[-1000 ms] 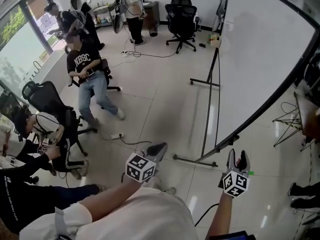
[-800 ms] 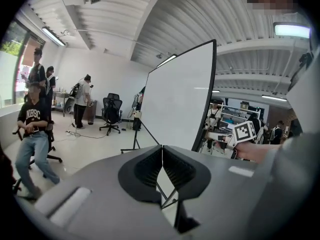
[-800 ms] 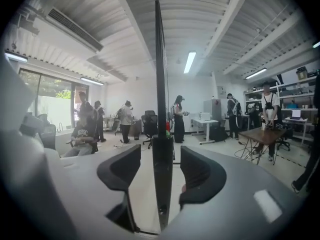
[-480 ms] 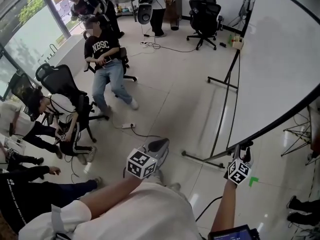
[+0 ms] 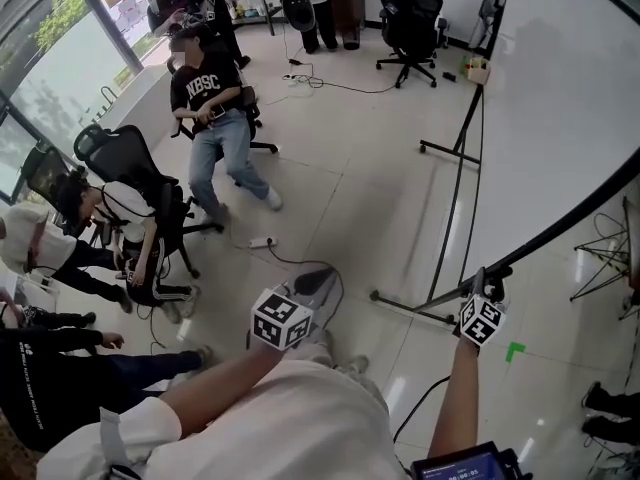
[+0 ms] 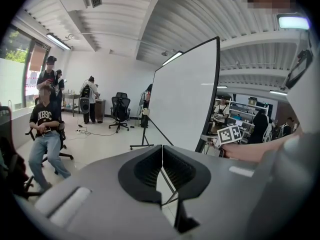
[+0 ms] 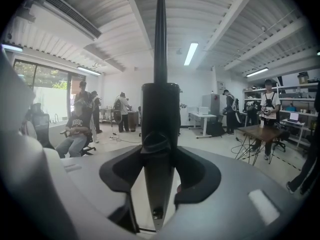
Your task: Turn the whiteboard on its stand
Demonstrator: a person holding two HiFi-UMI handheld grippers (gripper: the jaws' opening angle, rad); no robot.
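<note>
**Right tool takes the whiteboard's edge, left tool waits closed**

The whiteboard (image 5: 560, 118) stands on its thin black stand (image 5: 452, 208) on the pale floor (image 5: 350, 188), at the right side of the head view. Its white face is tilted, and its black frame edge runs slantwise down to the right tool (image 5: 488, 280). In the right gripper view this black edge rises straight up between the two jaws and fills the gap. The jaws have just been closing and both pads now lie against it, so the right tool grips the whiteboard at its edge. The left tool (image 5: 318, 280) is held out in front of the person, well apart from the board. Its jaws are together, with only a thin line between them, and nothing is in them. At the left, some people sit on black office chairs (image 5: 115, 163).
</note>
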